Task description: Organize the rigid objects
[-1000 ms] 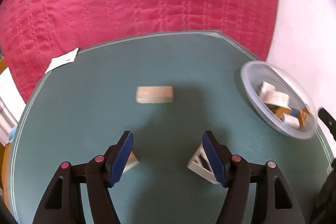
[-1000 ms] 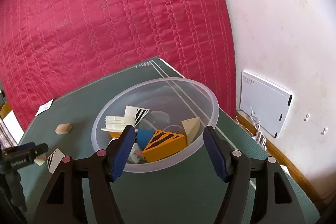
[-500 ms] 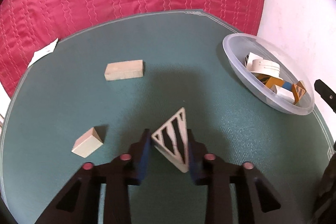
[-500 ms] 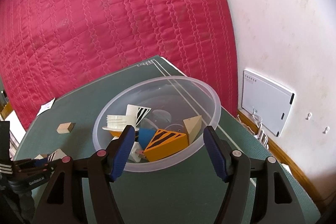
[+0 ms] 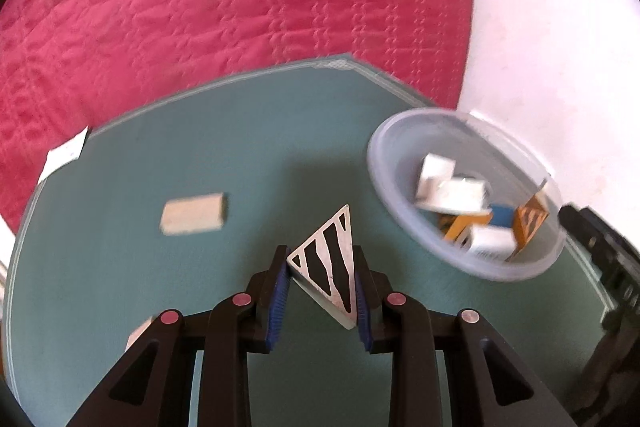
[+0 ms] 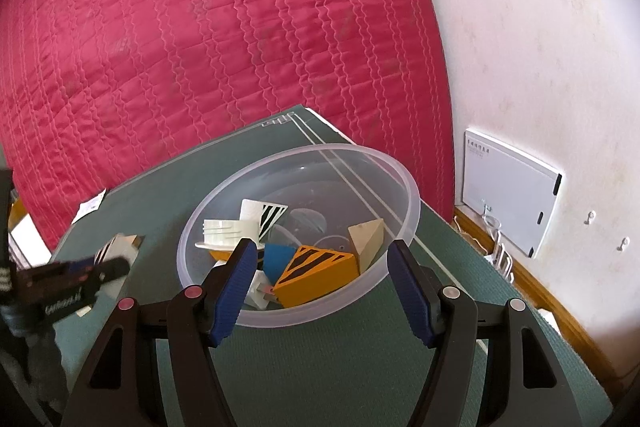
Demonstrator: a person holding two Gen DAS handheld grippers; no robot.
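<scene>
We've got the striped triangle block (image 5: pixel 326 269) pinched in our left gripper (image 5: pixel 320 291); clear bowl (image 5: pixel 400 131) sits up-right of it, right gripper (image 6: pixel 320 287) hanging half-open, empty.

The bowl (image 6: pixel 304 163) looked like translucent, smooth plastic; the table mat (image 5: pixel 208 131) appeared matt and finely textured; the red quilt (image 6: pixel 200 47) was stitched cloth; the pale block (image 5: pixel 193 213) seemed unfinished wood; the gripper pads (image 6: pixel 236 287) were ribbed.

A white triangle (image 5: pixel 328 263) with black stripes, a pale wooden block (image 5: pixel 193 213), a clear bowl (image 6: pixel 404 187), a teal table (image 5: pixel 200 131), a pink quilt (image 6: pixel 200 47).
</scene>
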